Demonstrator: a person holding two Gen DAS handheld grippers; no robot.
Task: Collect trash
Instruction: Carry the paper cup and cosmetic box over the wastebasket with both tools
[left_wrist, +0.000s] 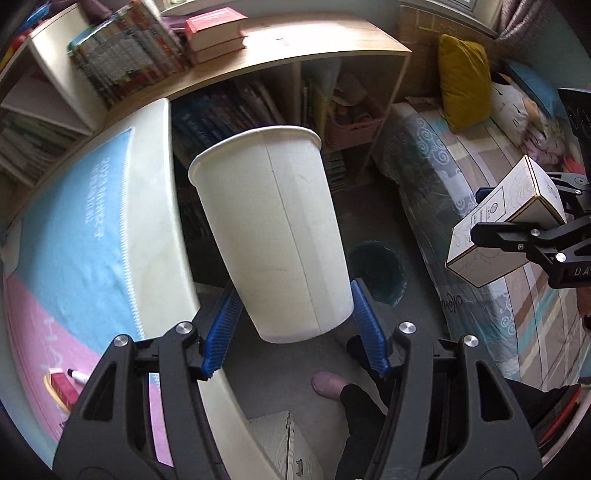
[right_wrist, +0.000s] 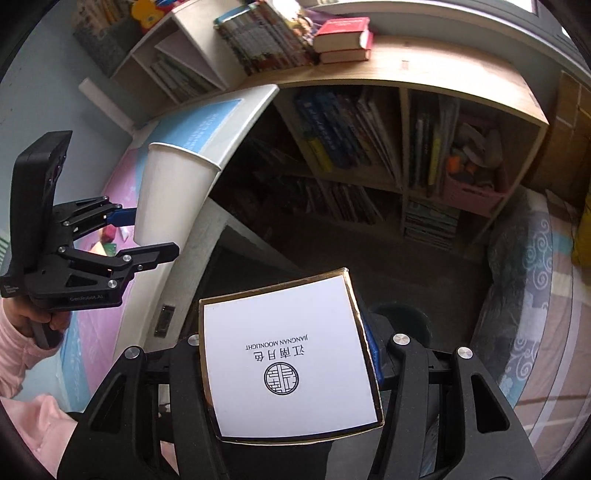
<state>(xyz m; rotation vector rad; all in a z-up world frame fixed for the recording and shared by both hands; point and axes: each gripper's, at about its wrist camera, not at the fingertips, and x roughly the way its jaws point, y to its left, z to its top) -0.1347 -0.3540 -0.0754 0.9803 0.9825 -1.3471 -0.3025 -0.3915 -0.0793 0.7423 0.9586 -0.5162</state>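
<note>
A white desk with a pink and blue mat stands at the left of the room, its edge curving past a wooden bookshelf whose lower compartments are packed with books and hold a pink basket of odds and ends. Red books lie stacked on the shelf top beside a leaning row of paperbacks. At the right is a bed with a patterned cover, a mustard pillow propped at its head. On the grey floor between bed and desk sits a dark round bin; what lies in it cannot be made out. The left hand-held gripper clamps its blue pads on the base of a white paper cup, held tilted over the floor beside the desk edge, rim away from the camera; its inside is hidden. The right hand-held gripper is closed on a white gold-edged carton printed "JIANGNAN MOONLIGHT", carried above the floor near the bed. A marker lies on the mat.
</note>
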